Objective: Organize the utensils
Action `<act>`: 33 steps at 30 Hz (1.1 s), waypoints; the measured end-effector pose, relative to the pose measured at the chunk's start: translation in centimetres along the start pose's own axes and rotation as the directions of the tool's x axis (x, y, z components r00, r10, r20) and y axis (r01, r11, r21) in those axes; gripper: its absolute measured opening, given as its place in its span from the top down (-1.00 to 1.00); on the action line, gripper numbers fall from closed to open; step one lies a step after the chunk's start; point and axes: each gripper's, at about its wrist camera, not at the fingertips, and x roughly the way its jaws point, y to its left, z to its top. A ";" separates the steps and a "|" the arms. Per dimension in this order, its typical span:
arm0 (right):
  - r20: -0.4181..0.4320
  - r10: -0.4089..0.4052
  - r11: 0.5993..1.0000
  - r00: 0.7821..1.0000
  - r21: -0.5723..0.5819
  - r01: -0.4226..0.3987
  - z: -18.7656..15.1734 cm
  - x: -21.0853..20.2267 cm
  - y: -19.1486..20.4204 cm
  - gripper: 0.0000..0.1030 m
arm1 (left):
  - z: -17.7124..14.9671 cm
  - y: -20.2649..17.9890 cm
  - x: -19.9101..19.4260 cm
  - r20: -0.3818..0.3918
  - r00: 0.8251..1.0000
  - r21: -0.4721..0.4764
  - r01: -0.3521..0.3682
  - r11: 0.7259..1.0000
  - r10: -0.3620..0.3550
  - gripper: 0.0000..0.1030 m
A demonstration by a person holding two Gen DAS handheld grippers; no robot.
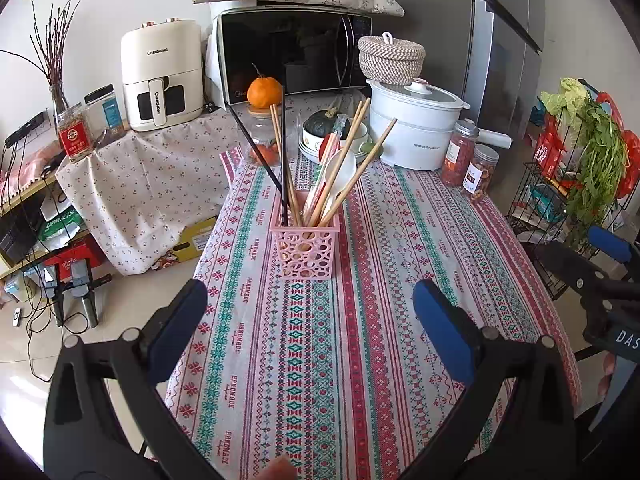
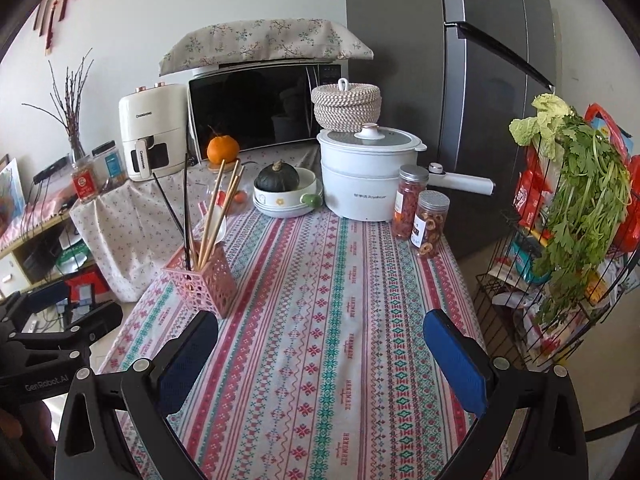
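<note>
Chopsticks (image 1: 352, 168) and spoon (image 1: 340, 172) stand in the far pink basket (image 1: 306, 248); our left gripper (image 1: 308, 336) and right gripper (image 2: 320, 356), jaws wide apart and empty, should reach slowly.

spoon (image 1: 340, 172) handle hidden in basket (image 1: 306, 254), fridge (image 2: 480, 80) cropped

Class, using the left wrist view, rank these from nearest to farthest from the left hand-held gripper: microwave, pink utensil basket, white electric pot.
1. Pink utensil basket, centre of the table, just ahead of the left hand-held gripper.
2. White electric pot, far right.
3. Microwave, behind, by the wall.
</note>
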 end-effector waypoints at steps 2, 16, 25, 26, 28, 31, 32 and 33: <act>-0.009 -0.004 1.000 1.000 0.003 0.004 0.0 0.3 0.1 -1.00 | 0.0 0.1 -0.1 -0.002 1.000 -0.005 0.006 1.000 -0.006 -0.98; -0.055 -0.024 0.999 0.998 0.029 0.026 -0.6 1.6 0.0 -1.00 | -0.2 0.0 -0.5 0.002 1.000 -0.003 0.010 1.000 -0.010 -0.98; -0.066 -0.022 0.999 0.998 0.045 0.025 -0.6 1.8 -0.2 -1.00 | -0.3 -0.2 -0.6 0.001 1.000 -0.003 0.007 1.000 -0.007 -0.98; -0.067 -0.021 0.999 0.997 0.045 0.024 -0.6 1.8 -0.2 -1.00 | -0.3 -0.2 -0.6 0.001 1.000 -0.002 0.007 1.000 -0.007 -0.98; -0.070 -0.021 0.999 0.997 0.048 0.024 -0.6 1.9 -0.2 -1.00 | -0.3 -0.2 -0.6 -0.001 1.000 -0.001 0.007 1.000 -0.007 -0.98; -0.072 -0.020 0.998 0.997 0.050 0.024 -0.6 1.9 -0.2 -1.00 | -0.3 -0.2 -0.5 -0.004 1.000 0.003 0.008 1.000 -0.008 -0.98; -0.072 -0.020 0.998 0.997 0.051 0.024 -0.7 1.9 -0.3 -1.00 | -0.3 -0.2 -0.5 -0.003 1.000 0.004 0.009 1.000 -0.009 -0.98; -0.073 -0.019 0.998 0.997 0.051 0.023 -0.7 1.9 -0.3 -1.00 | -0.3 -0.2 -0.5 -0.003 1.000 0.005 0.010 1.000 -0.010 -0.98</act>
